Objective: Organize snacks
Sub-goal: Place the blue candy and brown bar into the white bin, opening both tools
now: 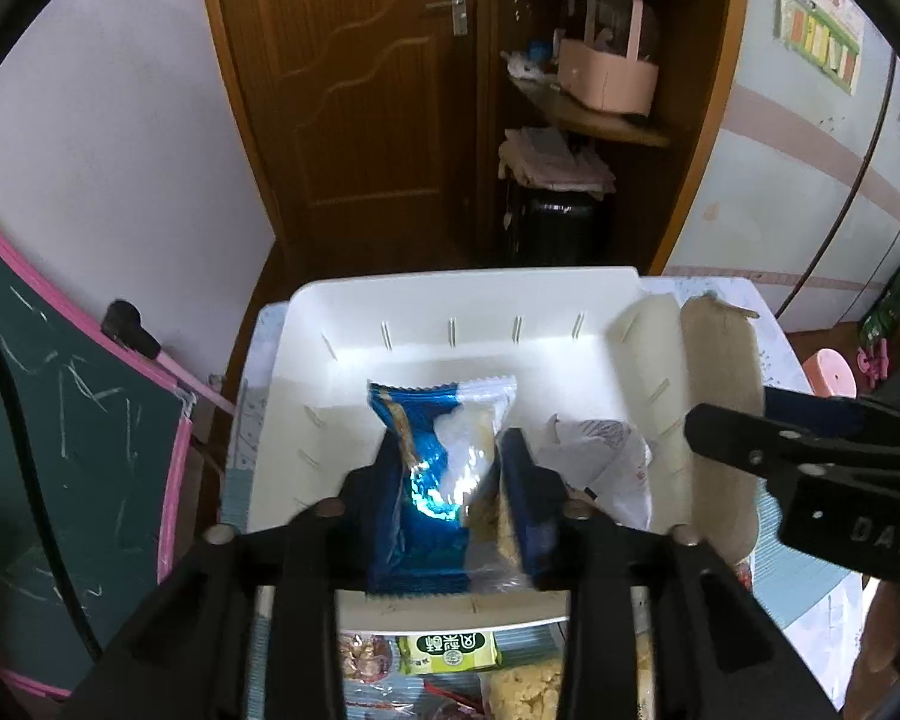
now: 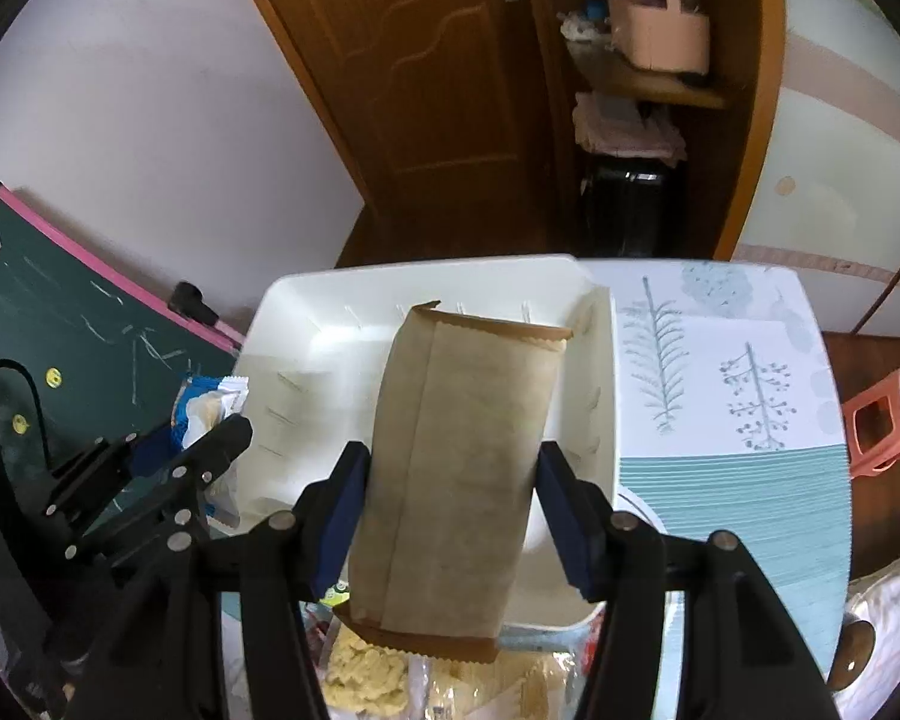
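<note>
My left gripper is shut on a blue and clear snack packet and holds it over the white bin. My right gripper is shut on a tan paper snack packet, held over the same white bin near its right wall. In the left wrist view the tan packet and the right gripper's arm show at the right. In the right wrist view the left gripper with the blue packet shows at the left. A white wrapped snack lies inside the bin.
More snack packets lie on the table in front of the bin: a green one and yellow crisps. The table has a tree-print cloth. A chalkboard leans left. A pink stool stands right.
</note>
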{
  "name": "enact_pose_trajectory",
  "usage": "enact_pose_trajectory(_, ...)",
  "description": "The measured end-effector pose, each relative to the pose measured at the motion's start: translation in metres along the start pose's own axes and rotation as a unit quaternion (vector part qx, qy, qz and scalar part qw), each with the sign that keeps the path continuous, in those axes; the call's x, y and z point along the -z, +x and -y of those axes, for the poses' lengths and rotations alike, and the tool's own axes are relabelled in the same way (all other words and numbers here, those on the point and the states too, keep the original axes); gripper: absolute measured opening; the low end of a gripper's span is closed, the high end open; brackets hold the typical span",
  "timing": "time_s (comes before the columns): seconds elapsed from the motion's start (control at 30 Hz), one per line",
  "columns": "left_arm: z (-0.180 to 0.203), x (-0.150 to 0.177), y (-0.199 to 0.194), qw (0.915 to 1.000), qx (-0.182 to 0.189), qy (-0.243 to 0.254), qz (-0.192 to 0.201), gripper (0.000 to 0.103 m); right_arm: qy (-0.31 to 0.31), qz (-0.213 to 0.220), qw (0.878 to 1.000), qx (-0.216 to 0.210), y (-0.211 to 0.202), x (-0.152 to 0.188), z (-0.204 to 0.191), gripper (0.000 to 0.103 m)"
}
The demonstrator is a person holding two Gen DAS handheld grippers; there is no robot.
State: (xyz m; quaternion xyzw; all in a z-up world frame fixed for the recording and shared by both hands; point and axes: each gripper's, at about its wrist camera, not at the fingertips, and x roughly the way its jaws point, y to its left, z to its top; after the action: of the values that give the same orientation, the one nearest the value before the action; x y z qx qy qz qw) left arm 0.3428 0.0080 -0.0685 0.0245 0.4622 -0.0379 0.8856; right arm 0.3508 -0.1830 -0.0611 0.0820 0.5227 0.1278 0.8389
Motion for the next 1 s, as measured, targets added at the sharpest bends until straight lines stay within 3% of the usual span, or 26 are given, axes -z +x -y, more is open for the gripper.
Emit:
enact_pose_trajectory(0.03, 0.0, -0.001, 0.004, 1.0, 0.0, -0.002, -0.003, 0.064, 0.003, -0.006, 1.0, 0.0, 0.005, 0.0, 0.001, 0.058)
enact_pose_trajectory(0.07, -0.001, 0.001, 0.007, 1.0, -0.005, -0.006, -0.001, 0.076, 0.005, -0.011, 1.0, 0.0, 0.01, 0.001, 0.002, 0.058)
enact_pose_trajectory(0.13, -0.004, 0.003, 0.011, 0.9998, -0.014, -0.01, 0.006, 0.084, 0.011, -0.023, 1.0, -0.002, 0.016, 0.003, 0.004, 0.058)
enact_pose_trajectory(0.43, -0.021, 0.012, 0.016, 0.9996, -0.009, -0.026, -0.005, 0.084, -0.017, -0.03, 0.999, 0.015, 0.013, 0.018, 0.004, 0.061)
enact_pose_trajectory(0.7, -0.016, 0.02, -0.023, 0.9997, -0.012, -0.018, 0.015, 0.084, -0.034, -0.014, 0.999, 0.017, -0.024, 0.034, 0.002, 0.061)
enact_pose_trajectory(1.0, 0.002, 0.04, -0.095, 0.9985, -0.001, 0.014, 0.053, 0.085, -0.049, 0.014, 0.999, 0.011, -0.081, 0.058, -0.011, 0.061)
